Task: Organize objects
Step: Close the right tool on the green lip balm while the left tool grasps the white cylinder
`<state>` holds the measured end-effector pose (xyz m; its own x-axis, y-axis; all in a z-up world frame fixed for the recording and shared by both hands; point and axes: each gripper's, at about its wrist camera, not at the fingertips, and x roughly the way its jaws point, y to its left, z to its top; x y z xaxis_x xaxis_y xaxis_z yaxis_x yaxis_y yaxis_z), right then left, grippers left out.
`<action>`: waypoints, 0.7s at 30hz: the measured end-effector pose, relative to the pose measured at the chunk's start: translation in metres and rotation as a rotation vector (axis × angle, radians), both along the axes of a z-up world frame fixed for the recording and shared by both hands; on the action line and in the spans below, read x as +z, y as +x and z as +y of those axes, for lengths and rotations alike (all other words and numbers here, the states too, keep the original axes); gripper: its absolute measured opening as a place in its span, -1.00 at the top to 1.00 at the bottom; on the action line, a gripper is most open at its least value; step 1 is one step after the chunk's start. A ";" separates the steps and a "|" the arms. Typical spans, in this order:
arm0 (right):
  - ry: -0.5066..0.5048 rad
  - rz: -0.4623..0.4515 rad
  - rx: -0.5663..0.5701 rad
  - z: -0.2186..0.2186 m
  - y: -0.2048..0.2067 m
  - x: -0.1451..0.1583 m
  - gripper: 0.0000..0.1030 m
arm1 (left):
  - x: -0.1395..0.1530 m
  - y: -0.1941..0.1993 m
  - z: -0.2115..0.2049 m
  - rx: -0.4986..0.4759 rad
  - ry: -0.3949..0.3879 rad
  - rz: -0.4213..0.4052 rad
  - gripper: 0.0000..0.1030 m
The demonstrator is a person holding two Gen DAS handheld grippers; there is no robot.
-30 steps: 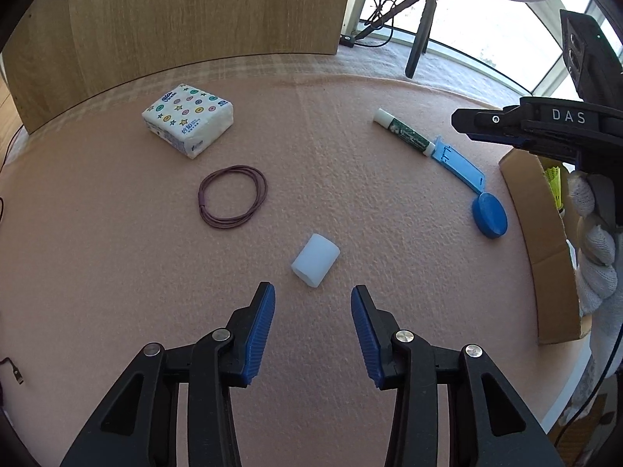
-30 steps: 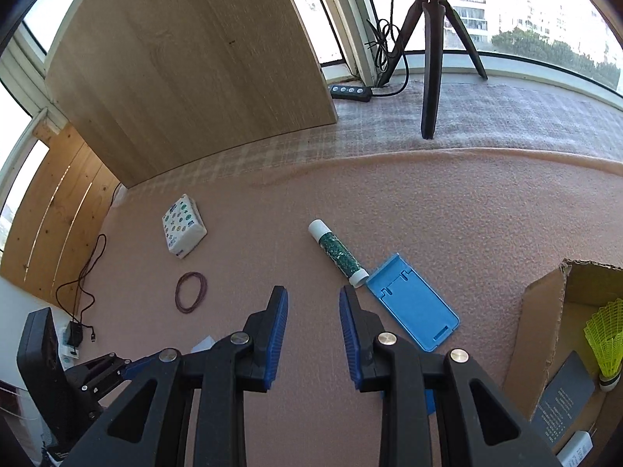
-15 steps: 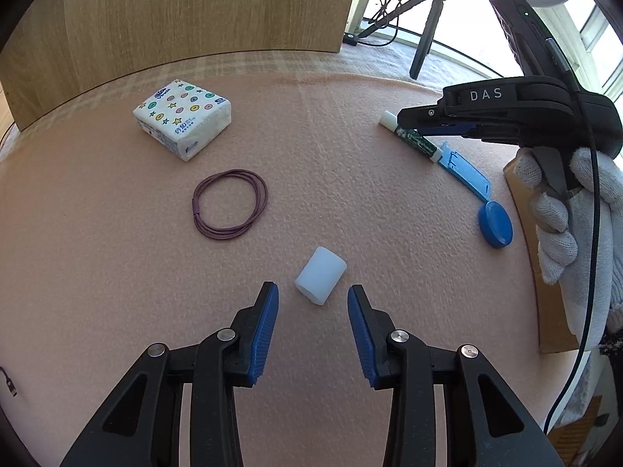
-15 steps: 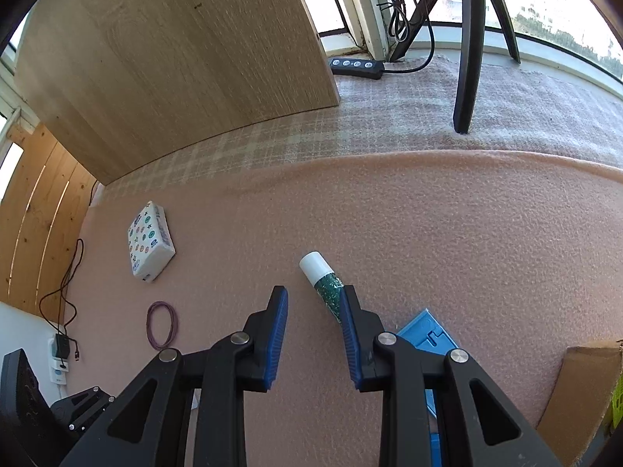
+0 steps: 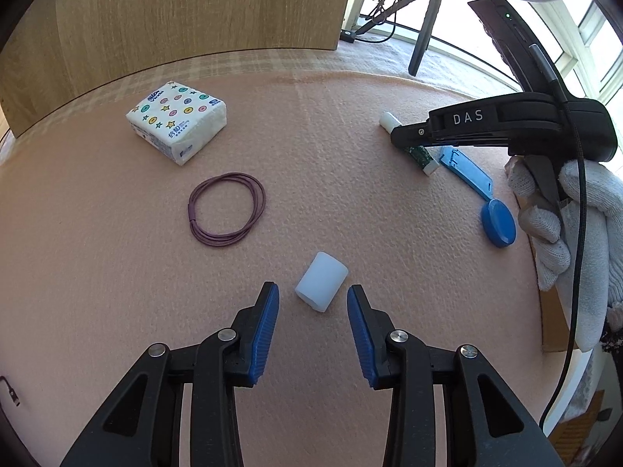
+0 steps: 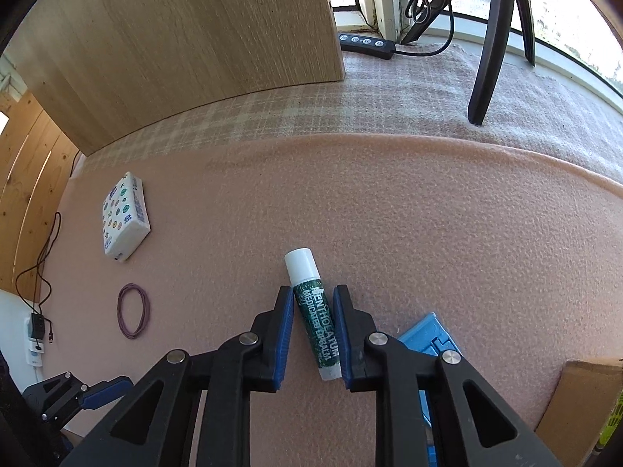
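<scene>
**Me:** Left-wrist view first, biggest things down. The pink felt worktop (image 5: 350,136) carries everything. A cardboard box (image 6: 580,393) sits at its right edge, and I take that as the likely place for things to go. Then the tissue pack (image 5: 177,120), the blue phone stand (image 5: 467,171), the purple hair ties (image 5: 226,210), the blue round lid (image 5: 498,222), the white cylinder (image 5: 321,282), and the lip balm stick (image 6: 313,319).

**Partner:** What are your tongs doing?

**Me:** My left tongs (image 5: 313,330) stand open and empty; the white cylinder lies on the worktop just ahead of the tips, centred on the gap but untouched. My right tongs (image 6: 313,334) are closing, with the lip balm stick lying lengthwise between the blue pads, its white cap poking out beyond the tips. I see thin slivers of gap on both sides, so no firm grip yet.

**Partner:** What could go wrong?

**Me:** The stick is round and smooth. If one pad lands first, I judge it could roll or pivot. The phone stand lies just beside my right finger, so a low, skewed lift might nudge it.
</scene>
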<state>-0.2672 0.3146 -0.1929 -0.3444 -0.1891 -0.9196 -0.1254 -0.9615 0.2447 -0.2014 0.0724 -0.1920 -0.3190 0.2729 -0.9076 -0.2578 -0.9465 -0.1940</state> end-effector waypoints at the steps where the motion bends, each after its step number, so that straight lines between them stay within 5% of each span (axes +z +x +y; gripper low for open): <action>1: 0.005 0.002 0.004 -0.002 0.002 0.000 0.70 | -0.001 0.000 0.000 0.000 0.001 -0.002 0.23; 14: -0.050 0.009 0.019 -0.021 0.063 -0.002 0.72 | -0.010 -0.004 0.010 -0.053 -0.036 -0.002 0.40; 21: -0.030 0.018 0.025 -0.029 0.095 -0.001 0.73 | -0.009 -0.004 0.008 -0.047 -0.038 0.008 0.66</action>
<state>-0.1724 0.2857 -0.1940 -0.3559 -0.2255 -0.9069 -0.0971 -0.9563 0.2759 -0.2059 0.0802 -0.2012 -0.3142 0.2531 -0.9150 -0.3038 -0.9399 -0.1556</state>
